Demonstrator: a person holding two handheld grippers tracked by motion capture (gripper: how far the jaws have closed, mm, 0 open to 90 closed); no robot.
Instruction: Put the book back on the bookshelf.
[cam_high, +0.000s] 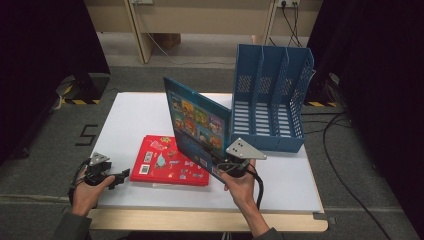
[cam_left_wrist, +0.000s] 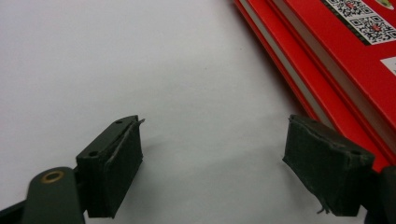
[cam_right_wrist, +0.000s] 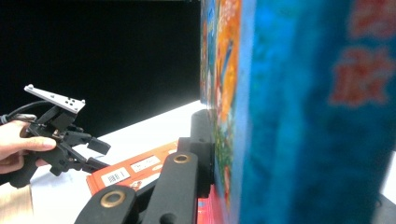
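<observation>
Just in front of the blue file rack (cam_high: 270, 100), the right gripper (cam_high: 220, 167) is clamped on the blue book (cam_high: 197, 125), held upright above the red books (cam_high: 170, 161). The step looks like filing it; next comes lining it up with a slot. The left gripper (cam_left_wrist: 212, 158) rests wide apart and empty beside the red books.

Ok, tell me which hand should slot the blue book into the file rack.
Right. Its hand-held gripper already clamps the blue book, raised on edge beside the blue file rack. The left hand-held gripper rests open by the red books, farther away.
</observation>
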